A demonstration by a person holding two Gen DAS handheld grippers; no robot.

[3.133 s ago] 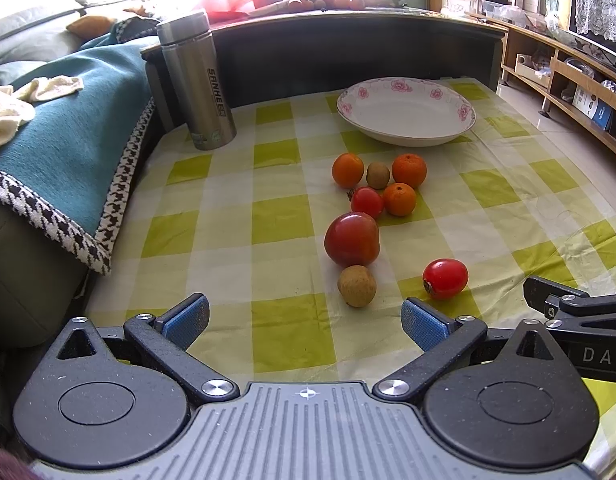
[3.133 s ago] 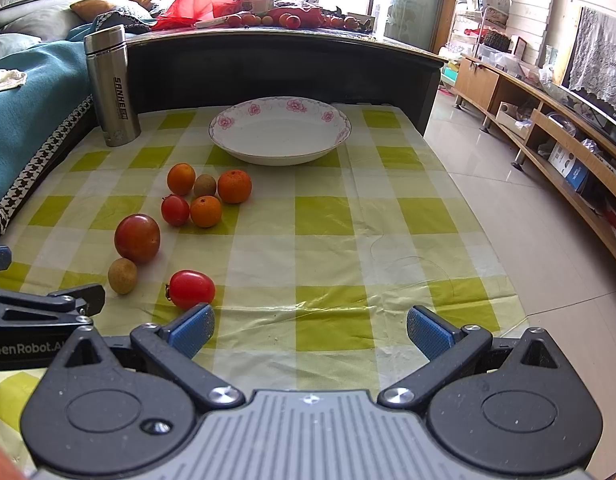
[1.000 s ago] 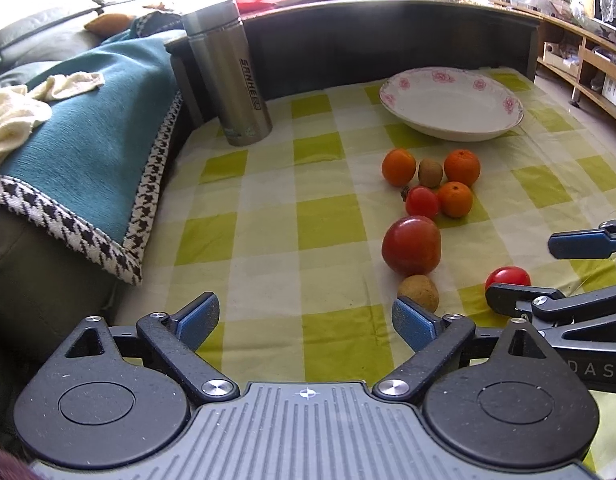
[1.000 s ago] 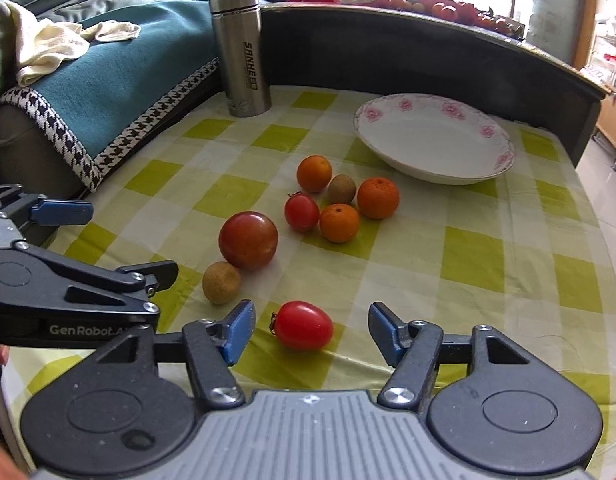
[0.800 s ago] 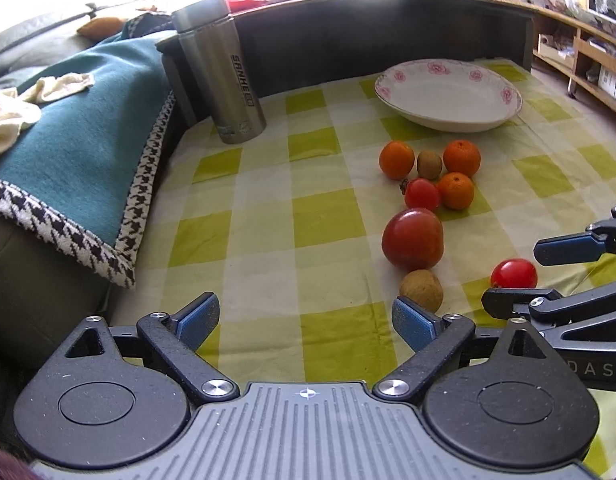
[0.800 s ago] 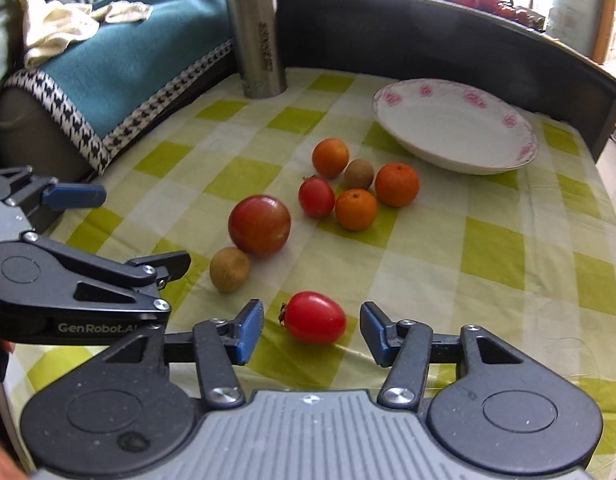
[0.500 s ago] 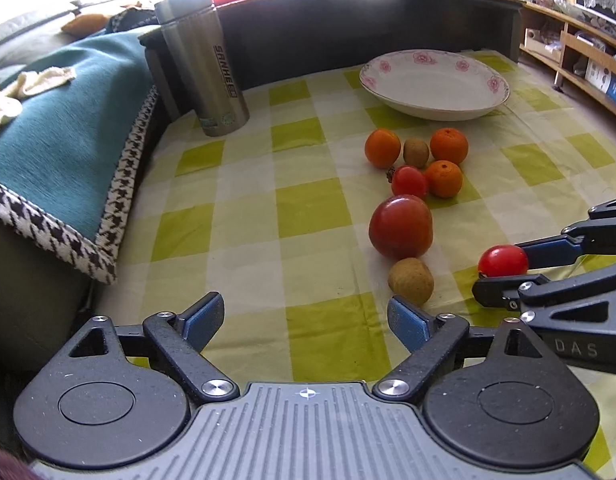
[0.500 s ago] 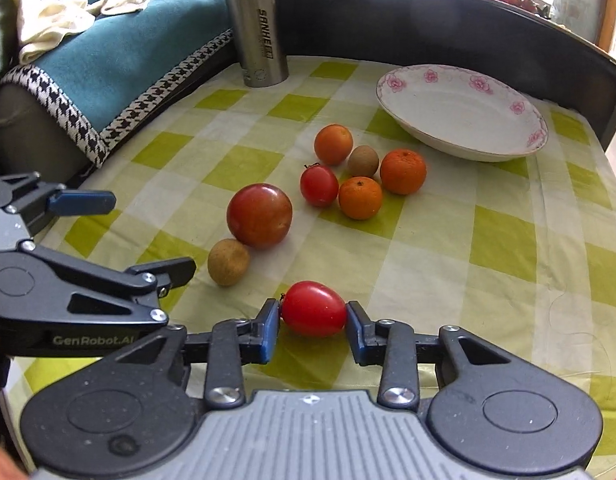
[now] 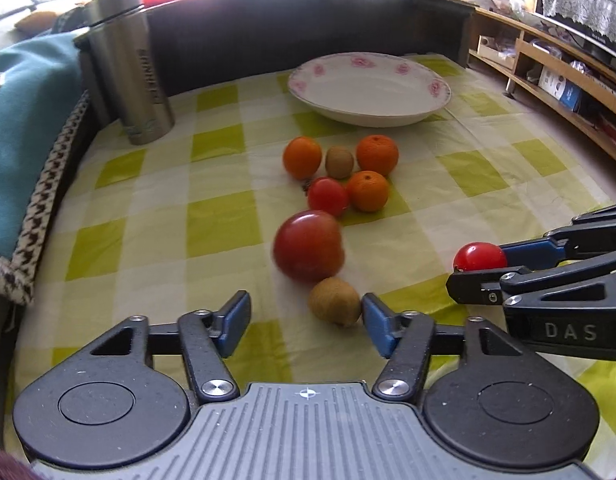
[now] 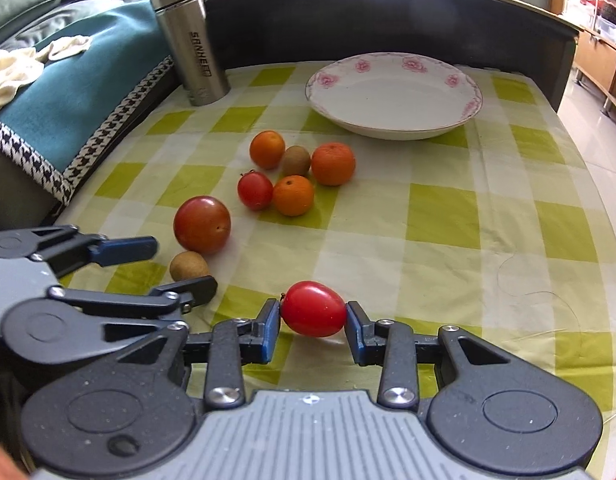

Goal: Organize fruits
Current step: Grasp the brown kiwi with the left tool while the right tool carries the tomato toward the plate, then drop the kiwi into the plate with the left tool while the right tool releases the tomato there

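Note:
My right gripper (image 10: pixel 312 322) is shut on a small red tomato (image 10: pixel 313 309), held just above the checked cloth; the same tomato (image 9: pixel 479 257) shows in the left wrist view. My left gripper (image 9: pixel 306 322) is open around a brown kiwi (image 9: pixel 335 301), which sits close to its right finger. Just beyond the kiwi lies a large red tomato (image 9: pixel 308 245). Farther back is a cluster of three oranges (image 9: pixel 377 155), another kiwi (image 9: pixel 339 162) and a small tomato (image 9: pixel 327 197). A white flowered plate (image 10: pixel 394 94) stands empty at the back.
A steel flask (image 10: pixel 191 42) stands at the back left by a dark curved rail (image 10: pixel 388 12). A teal blanket with houndstooth trim (image 10: pixel 68 92) borders the table's left edge. Wooden shelves (image 9: pixel 556 80) run along the right.
My right gripper closed on the small red tomato and lifted it slightly. My left gripper moved forward and narrowed, so the near kiwi now lies between its fingers.

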